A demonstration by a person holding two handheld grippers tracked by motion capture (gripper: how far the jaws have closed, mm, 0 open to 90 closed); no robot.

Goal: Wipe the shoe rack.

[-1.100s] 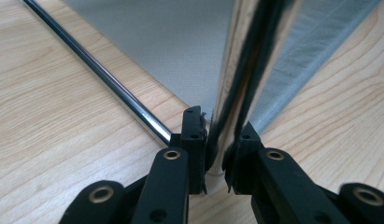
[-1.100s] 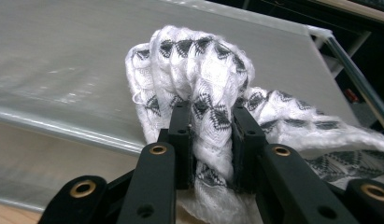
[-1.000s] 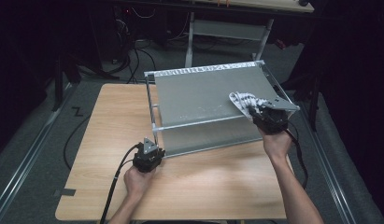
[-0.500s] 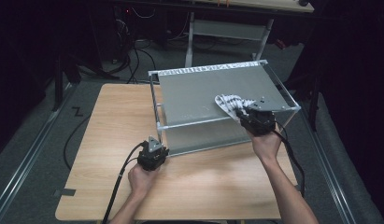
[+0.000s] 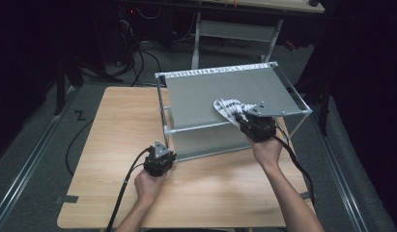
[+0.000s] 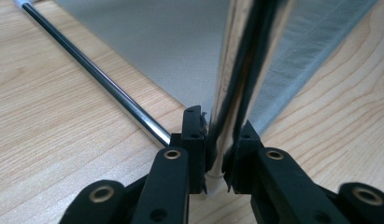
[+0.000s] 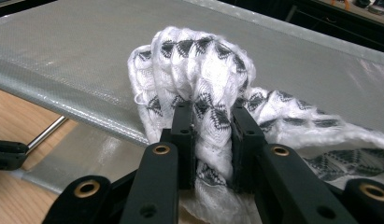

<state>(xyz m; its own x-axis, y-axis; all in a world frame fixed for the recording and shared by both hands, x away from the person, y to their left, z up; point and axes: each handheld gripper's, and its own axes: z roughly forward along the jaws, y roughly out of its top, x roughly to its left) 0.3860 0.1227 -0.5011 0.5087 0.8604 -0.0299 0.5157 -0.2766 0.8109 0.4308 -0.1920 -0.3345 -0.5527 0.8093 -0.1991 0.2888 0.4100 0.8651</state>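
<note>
two grippers, cloth (image 5: 228, 107) clamped, rack (image 5: 196, 92) post pinched

Cloth (image 7: 203, 79) tail cut off (right edge)

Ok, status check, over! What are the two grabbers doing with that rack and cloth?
Left gripper shut on grey mesh rack's chrome corner post. Right gripper shut on white-and-black patterned cloth, pressed on rack's top shelf. Nothing blocking.
</note>
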